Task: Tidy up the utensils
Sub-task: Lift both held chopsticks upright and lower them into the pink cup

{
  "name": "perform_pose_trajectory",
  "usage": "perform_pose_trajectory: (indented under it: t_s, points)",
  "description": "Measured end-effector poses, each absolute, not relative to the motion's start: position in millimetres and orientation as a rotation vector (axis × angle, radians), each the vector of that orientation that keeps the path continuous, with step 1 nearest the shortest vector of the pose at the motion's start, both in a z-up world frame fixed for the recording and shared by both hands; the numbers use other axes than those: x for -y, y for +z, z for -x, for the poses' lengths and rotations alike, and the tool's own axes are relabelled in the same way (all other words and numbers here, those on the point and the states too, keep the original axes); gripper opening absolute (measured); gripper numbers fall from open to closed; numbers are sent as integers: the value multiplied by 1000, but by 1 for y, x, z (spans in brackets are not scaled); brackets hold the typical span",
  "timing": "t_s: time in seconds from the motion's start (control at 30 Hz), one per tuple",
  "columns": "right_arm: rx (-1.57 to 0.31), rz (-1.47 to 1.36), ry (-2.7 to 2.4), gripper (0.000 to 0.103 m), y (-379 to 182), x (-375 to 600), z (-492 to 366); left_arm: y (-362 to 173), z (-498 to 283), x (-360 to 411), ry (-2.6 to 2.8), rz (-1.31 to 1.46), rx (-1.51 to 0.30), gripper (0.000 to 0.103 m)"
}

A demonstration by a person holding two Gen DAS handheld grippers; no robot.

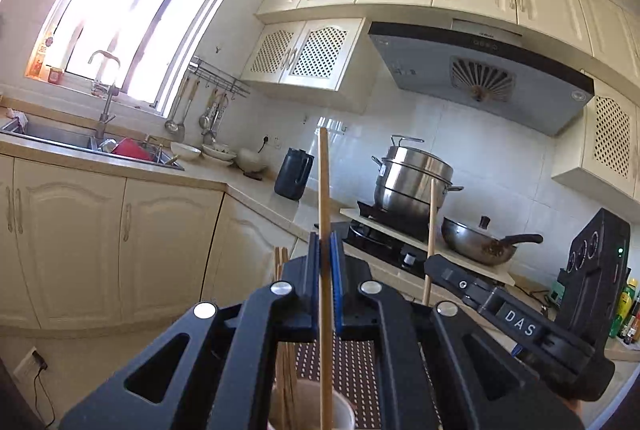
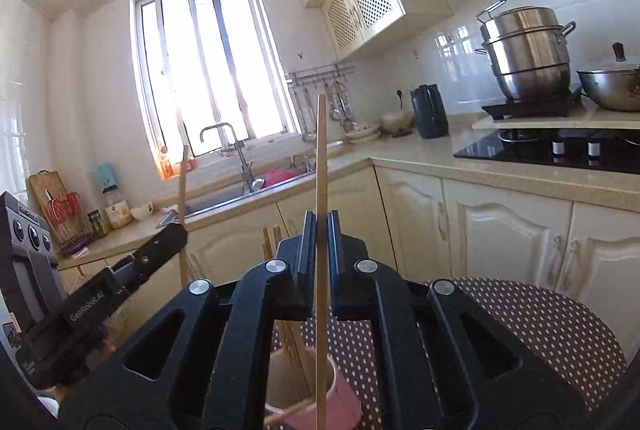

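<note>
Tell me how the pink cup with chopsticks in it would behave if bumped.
The pink cup looks light, and the tall chopsticks leaning against its rim probably make it top-heavy, so it may tip. On the dotted mat it likely slides little.

Both grippers level – left gripper (image 1: 326,250), right gripper (image 2: 322,230) – jaws clamped

left tongs (image 1: 326,242) — black, blue pads | right tongs (image 2: 320,226) — black, silver screws

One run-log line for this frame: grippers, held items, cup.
left gripper: shut on chopstick | right gripper: shut on chopstick | both upright over pink cup | cup: more chopsticks
</note>
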State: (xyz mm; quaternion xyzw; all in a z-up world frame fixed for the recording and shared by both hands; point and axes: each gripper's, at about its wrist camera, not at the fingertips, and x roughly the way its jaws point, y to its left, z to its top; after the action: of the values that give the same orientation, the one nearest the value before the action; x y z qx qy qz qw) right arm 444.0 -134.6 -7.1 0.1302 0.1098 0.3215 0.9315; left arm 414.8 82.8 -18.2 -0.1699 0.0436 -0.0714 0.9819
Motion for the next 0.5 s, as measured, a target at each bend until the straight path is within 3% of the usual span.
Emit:
perform_pose_trajectory:
  t_s: [0.5]
  points:
    - [-192,-271,760,6,-34,115,-464,-43,-446,-87,-110,343,-70,6]
